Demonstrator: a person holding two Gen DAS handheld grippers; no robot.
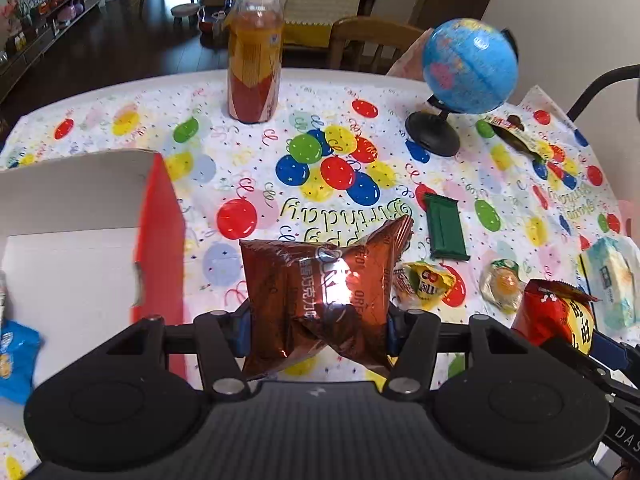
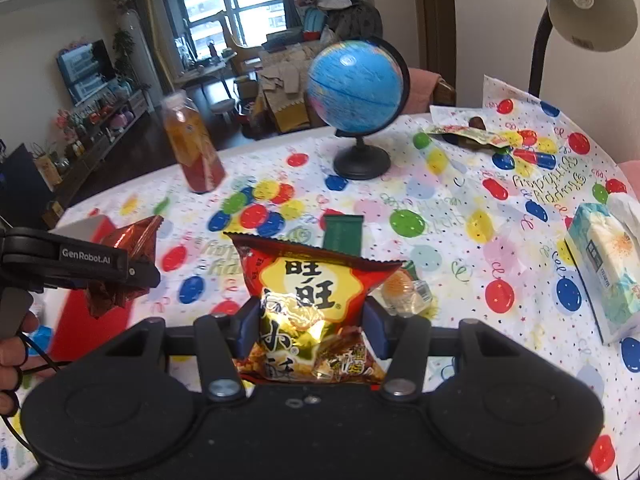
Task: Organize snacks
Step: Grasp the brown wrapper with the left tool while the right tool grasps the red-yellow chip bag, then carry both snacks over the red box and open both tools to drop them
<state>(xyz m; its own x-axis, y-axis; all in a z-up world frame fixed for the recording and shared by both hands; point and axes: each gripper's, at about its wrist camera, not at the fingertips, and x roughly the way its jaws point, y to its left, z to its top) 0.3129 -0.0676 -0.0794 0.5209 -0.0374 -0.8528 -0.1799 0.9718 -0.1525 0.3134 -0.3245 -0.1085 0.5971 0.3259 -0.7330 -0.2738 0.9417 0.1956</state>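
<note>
Balloon tablecloth [image 1: 248,120] everywhere, red box [image 1: 160,240] at 9 o'clock with a blue packet [image 1: 16,360] inside. Globe [image 1: 470,66] at 1, bottle [image 1: 254,60] at 12. Left gripper [image 1: 318,328] clamped tight on the brown Oreo bag [image 1: 320,296], up off the table. Right gripper [image 2: 310,330] pinching the red bag [image 2: 312,300], also lifted. Green bar [image 1: 446,226] lying flat at 2.

Your right gripper [image 2: 310,326] clamps the red Wang Wang snack bag [image 2: 316,300] between its 2 fingers. At 9 o'clock, your left gripper [image 2: 116,270] pinches a brown foil packet [image 2: 132,244]. The globe [image 2: 356,84] stands at 12 o'clock, the tissue pack [image 2: 604,268] at 3.
</note>
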